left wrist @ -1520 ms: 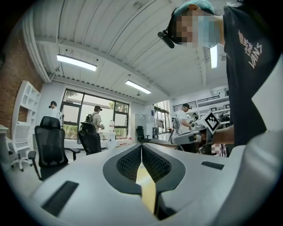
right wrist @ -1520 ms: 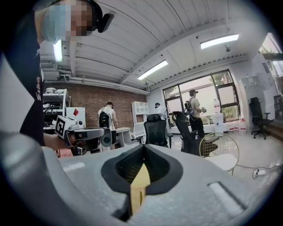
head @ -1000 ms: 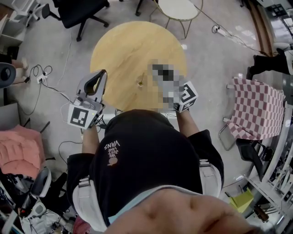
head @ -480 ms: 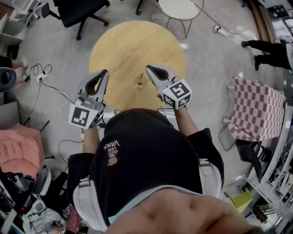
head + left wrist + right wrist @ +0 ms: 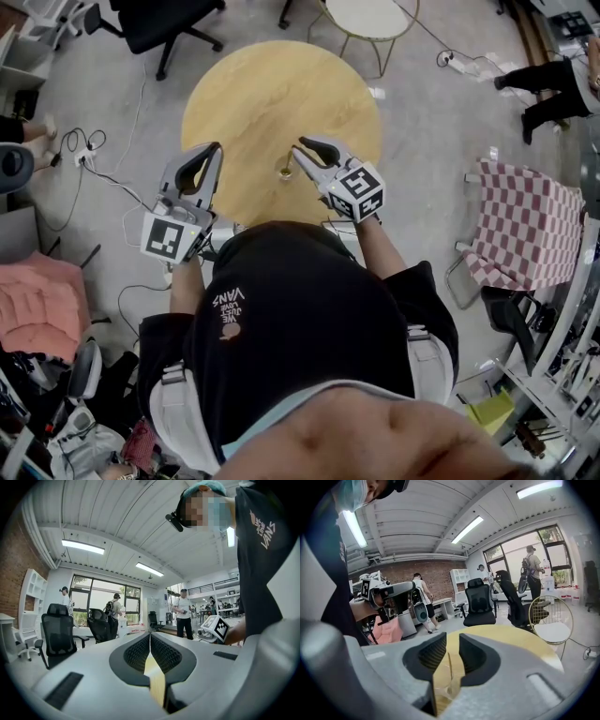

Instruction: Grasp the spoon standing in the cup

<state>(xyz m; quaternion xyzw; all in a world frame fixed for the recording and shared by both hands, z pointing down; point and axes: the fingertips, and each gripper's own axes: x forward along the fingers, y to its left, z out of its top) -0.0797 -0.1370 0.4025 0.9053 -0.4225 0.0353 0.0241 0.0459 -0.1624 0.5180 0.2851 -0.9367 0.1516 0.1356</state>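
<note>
We look steeply down on a round wooden table (image 5: 272,94) that fills the upper middle of the head view, with the person's dark-shirted torso (image 5: 300,328) at its 6 o'clock and a pink-checked chair (image 5: 525,225) well apart at 4 o'clock. The left gripper (image 5: 214,148) hangs over the table's rim at 8 o'clock; in the left gripper view (image 5: 150,635) its ribbed pads are pressed together at the tips with nothing caught between them. The right gripper (image 5: 297,147) hovers over the tabletop near its 6 o'clock edge, jaws spread; in the right gripper view (image 5: 452,641) we see a clear gap between the two dark pads. The small cup (image 5: 286,172) stands on the table close to the 6 o'clock rim, just at 7 o'clock of the right gripper's tips and well to 3 o'clock of the left gripper. In the right gripper view the cup (image 5: 449,689) shows faintly, low in the gap, and the spoon (image 5: 449,666) rises upright from it as a thin line framed by the parted jaws, touching neither pad.
</note>
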